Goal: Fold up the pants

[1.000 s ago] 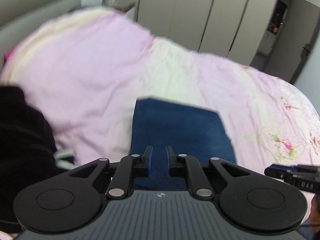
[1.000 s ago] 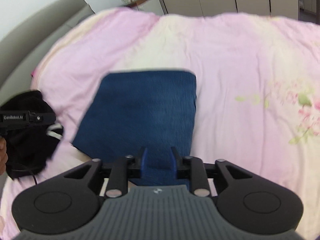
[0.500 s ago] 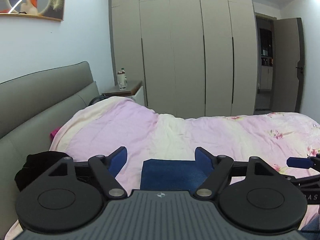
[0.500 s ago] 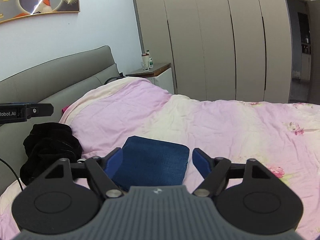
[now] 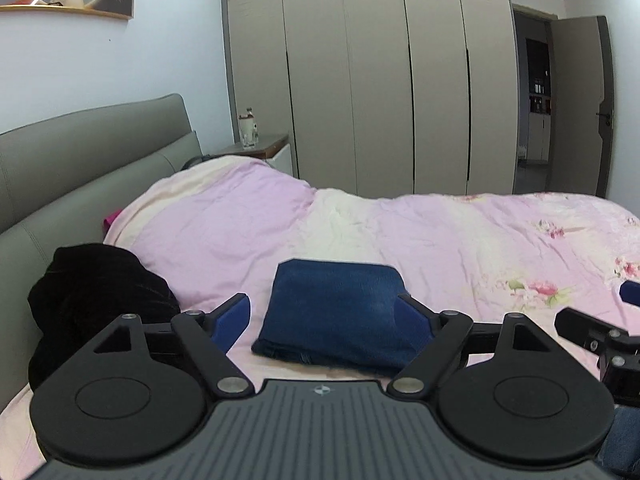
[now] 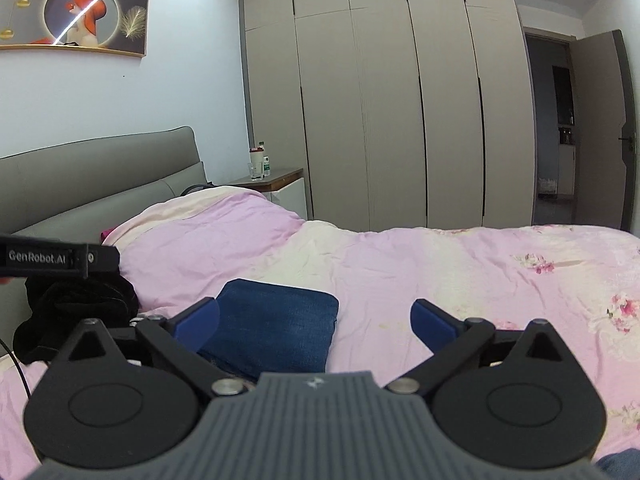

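The blue denim pants [image 5: 336,308] lie folded into a compact rectangle on the pink bedspread [image 5: 440,240]; they also show in the right wrist view [image 6: 272,328]. My left gripper [image 5: 324,320] is open and empty, held above the near edge of the pants. My right gripper [image 6: 316,320] is open and empty, held above the bed with the pants under its left finger. Neither gripper touches the pants.
A black garment [image 5: 96,300] lies in a heap left of the pants, by the grey headboard [image 5: 80,152]. A nightstand [image 6: 276,184] with bottles stands at the bed's far corner. Wardrobe doors [image 6: 380,120] line the back wall, with an open door [image 6: 592,128] at the right.
Both grippers have opened, let go of the pants and lifted back from them. The views now look level across the room. The pants lie folded on the bed.
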